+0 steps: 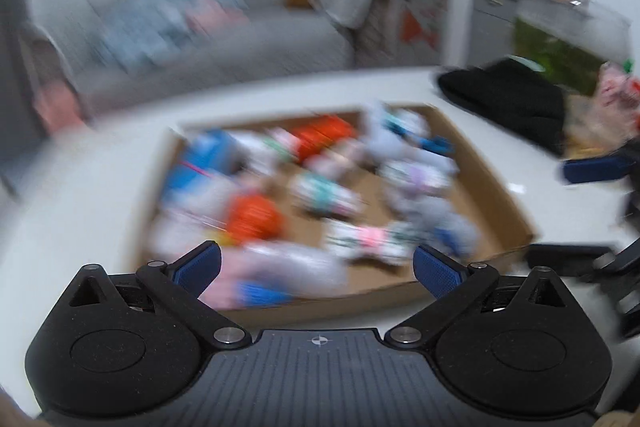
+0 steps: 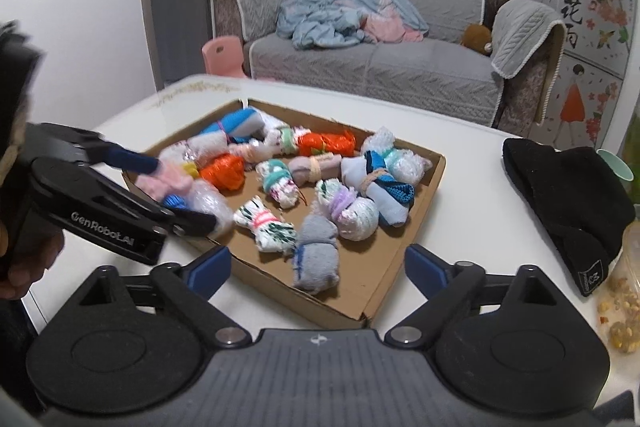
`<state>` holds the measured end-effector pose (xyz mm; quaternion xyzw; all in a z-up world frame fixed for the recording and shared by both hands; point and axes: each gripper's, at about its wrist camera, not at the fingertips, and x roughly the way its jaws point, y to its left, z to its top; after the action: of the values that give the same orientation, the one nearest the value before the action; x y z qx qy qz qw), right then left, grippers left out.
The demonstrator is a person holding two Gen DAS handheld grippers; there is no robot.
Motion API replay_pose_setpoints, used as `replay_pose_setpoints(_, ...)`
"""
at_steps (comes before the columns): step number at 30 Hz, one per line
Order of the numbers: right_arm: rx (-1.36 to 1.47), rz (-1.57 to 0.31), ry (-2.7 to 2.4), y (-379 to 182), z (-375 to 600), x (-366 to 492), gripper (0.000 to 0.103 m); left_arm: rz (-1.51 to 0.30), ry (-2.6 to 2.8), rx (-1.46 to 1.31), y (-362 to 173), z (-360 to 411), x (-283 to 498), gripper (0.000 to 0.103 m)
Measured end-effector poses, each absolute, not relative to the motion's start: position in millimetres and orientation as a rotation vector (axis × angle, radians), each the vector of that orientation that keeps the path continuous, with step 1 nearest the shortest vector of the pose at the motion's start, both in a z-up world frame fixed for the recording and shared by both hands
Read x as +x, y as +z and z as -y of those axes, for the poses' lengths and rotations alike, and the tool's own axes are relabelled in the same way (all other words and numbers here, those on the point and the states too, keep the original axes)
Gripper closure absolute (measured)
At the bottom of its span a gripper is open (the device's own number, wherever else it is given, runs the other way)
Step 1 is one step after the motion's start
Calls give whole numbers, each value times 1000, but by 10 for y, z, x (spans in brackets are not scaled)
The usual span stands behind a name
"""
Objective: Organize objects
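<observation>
A shallow cardboard tray [image 2: 400, 269] on a white table holds several rolled sock bundles tied with bands: orange [image 2: 328, 143], grey [image 2: 316, 259], blue and white [image 2: 240, 123]. The tray [image 1: 494, 183] is badly blurred in the left wrist view. My left gripper [image 1: 316, 267] is open, with nothing between its blue pads; from the right wrist view it [image 2: 176, 193] hovers over the tray's near-left corner, beside a pink bundle [image 2: 164, 183]. My right gripper [image 2: 316, 269] is open and empty, just in front of the tray's near edge.
A black knit hat [image 2: 568, 203] lies on the table right of the tray. A clear jar of snacks [image 2: 624, 291] stands at the far right. A grey sofa [image 2: 380, 67] and a pink stool [image 2: 224, 57] stand beyond the table.
</observation>
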<state>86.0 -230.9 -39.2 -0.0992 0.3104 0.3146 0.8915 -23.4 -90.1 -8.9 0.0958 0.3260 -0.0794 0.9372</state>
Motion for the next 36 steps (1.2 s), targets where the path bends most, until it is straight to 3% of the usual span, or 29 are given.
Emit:
replay_pose_setpoints(9, -130, -587, 623, -462, 2379, 704, 1, -627, -57, 183, -117, 146, -628, 1)
replay_pose_setpoints(18, -102, -608, 567, -555, 2454, 836, 1, -639, 120, 102, 60, -414, -368, 1)
replay_pose_setpoints(36, -133, -630, 591, -465, 2227, 839, 1, -683, -101, 152, 2, 342, -360, 1)
